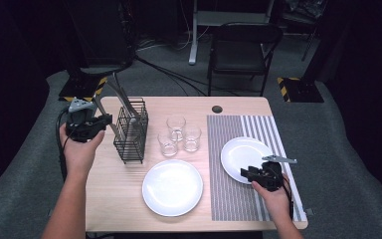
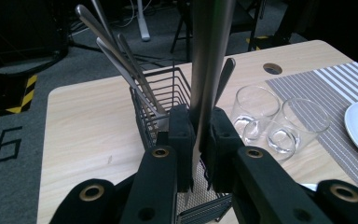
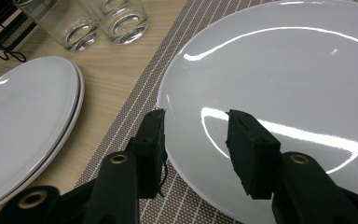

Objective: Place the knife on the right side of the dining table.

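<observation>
My left gripper (image 1: pixel 104 121) (image 2: pixel 199 135) is shut on a long steel utensil (image 2: pixel 209 46), held upright just above the black wire cutlery rack (image 1: pixel 132 132) (image 2: pixel 168 79). Several more steel handles (image 2: pixel 116 51) lean out of the rack. At the table's right, my right gripper (image 1: pixel 246 173) (image 3: pixel 196 135) stands open over the near rim of a white plate (image 1: pixel 246 158) (image 3: pixel 284 70). That plate lies on a striped placemat (image 1: pixel 229 199) (image 3: pixel 135 116). Nothing is between the right pads.
Three clear glasses (image 1: pixel 179 135) (image 2: pixel 279 121) (image 3: pixel 98 21) stand between the rack and the placemat. A stack of two white plates (image 1: pixel 172 186) (image 3: pixel 23 116) sits on the bare wood at front centre. A folding chair (image 1: pixel 243 50) stands beyond the far edge.
</observation>
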A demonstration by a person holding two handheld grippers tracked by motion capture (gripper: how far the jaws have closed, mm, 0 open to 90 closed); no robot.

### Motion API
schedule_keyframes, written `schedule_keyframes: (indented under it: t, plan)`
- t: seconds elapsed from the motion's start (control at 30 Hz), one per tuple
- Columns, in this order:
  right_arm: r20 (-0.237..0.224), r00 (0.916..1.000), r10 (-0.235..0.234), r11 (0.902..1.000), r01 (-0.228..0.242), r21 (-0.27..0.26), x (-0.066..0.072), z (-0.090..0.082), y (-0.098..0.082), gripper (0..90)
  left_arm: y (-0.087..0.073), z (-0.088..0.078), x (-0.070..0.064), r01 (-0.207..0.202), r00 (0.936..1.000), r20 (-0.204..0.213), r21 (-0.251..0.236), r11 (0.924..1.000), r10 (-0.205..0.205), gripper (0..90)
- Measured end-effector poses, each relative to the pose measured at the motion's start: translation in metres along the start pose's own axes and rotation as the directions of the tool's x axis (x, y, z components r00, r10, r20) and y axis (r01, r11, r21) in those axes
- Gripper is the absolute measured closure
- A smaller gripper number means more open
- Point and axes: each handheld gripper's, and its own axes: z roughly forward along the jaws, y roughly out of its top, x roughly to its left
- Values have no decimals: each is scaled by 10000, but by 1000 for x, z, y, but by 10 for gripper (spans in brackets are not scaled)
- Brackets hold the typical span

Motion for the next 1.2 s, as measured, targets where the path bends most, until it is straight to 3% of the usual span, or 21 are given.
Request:
schedule_keyframes:
  t: [0.4,0.6,0.87,0.97,1.2]
  plan:
    - [3,10000,-1,10000,1,-23,1,0,0,566,14,-23,-4,-298,9992,253,-333,9990,306,823]
    - [-13,10000,1,10000,-1,-43,1,0,0,566,21,-35,-14,-777,9948,631,-442,9960,804,823]
    - [1,10000,25,10000,-25,-41,1,-1,1,567,29,-45,-27,-1426,9836,1046,-454,9887,1467,824]
    - [1,10000,20,10000,-20,-50,1,-1,1,567,31,-47,-33,-1682,9751,1394,-435,9848,1727,824]
    - [56,10000,-47,10000,47,-39,1,-1,1,568,29,-43,-42,-1936,9620,1867,-475,9799,1991,824]
